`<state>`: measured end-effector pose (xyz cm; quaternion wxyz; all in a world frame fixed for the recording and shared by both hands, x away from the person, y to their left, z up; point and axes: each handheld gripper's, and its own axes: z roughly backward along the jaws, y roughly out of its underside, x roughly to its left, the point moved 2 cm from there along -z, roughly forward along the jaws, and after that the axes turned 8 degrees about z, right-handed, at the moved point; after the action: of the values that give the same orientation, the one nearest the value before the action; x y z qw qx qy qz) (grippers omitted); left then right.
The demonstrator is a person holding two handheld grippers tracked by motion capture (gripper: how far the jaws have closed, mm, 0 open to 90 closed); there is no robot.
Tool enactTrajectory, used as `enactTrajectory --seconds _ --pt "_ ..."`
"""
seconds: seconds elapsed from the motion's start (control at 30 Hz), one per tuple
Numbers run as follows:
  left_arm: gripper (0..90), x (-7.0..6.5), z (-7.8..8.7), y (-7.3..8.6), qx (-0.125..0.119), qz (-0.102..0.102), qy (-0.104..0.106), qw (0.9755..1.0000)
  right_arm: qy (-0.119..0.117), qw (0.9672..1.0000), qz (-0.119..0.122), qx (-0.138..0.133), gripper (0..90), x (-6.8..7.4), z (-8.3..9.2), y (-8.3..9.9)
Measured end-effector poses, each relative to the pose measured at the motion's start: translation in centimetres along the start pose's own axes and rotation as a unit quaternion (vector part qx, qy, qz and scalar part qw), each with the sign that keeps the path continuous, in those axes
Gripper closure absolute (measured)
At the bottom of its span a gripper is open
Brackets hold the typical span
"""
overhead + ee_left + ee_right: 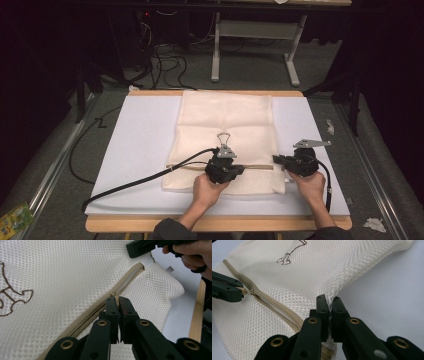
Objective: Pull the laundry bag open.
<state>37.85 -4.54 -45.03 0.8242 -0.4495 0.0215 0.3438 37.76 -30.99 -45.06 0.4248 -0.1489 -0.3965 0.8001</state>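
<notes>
Two grippers work a cream mesh laundry bag (pixel 227 135) lying flat mid-table, reaching from the far edge to the near edge: the left gripper (pixel 117 305) has its jaws pressed together on the zipper pull (pixel 114 295), the right gripper (pixel 328 305) pinches the mesh at the bag's right edge. Light, limp and stretchy, the bag likely needs this side anchor while the pull slides. Whether anything lies inside cannot be made out, and the brown embroidery (pixel 12 298) is cut off.

no readable words or numbers anywhere (the mesh bag (pixel 62 277) bears just a brown embroidered outline).
</notes>
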Motion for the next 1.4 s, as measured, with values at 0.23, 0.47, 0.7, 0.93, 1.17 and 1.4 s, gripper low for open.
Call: enactTrajectory --seconds 0.23,0.47,0.7,0.93,1.17,1.4 --pt "87.0 0.1 0.3 0.1 -0.005 0.003 0.002 1.0000 -0.003 1.0000 -0.001 -0.001 88.0 0.0 -0.1 -0.1" --pt "87.1 0.5 0.8 0.3 -0.009 0.006 -0.001 0.9999 0.001 1.0000 -0.002 0.002 88.0 0.0 -0.2 -0.1" --pt "87.1 0.7 1.1 0.4 -0.012 0.008 -0.001 0.9999 0.006 1.0000 0.000 0.004 88.1 -0.1 -0.4 -0.2" --pt "87.1 1.2 1.4 0.6 -0.012 0.015 -0.007 0.9998 0.010 0.9999 -0.007 0.006 88.0 -0.5 -0.7 -0.2" --pt "87.0 1.3 1.6 0.6 -0.014 0.015 -0.006 0.9998 0.013 0.9999 -0.007 0.008 88.0 -0.5 -0.9 -0.3" --pt "87.1 1.7 2.1 0.7 -0.020 0.021 -0.008 0.9995 0.018 0.9998 -0.004 0.008 88.0 -0.6 -0.8 -0.4"
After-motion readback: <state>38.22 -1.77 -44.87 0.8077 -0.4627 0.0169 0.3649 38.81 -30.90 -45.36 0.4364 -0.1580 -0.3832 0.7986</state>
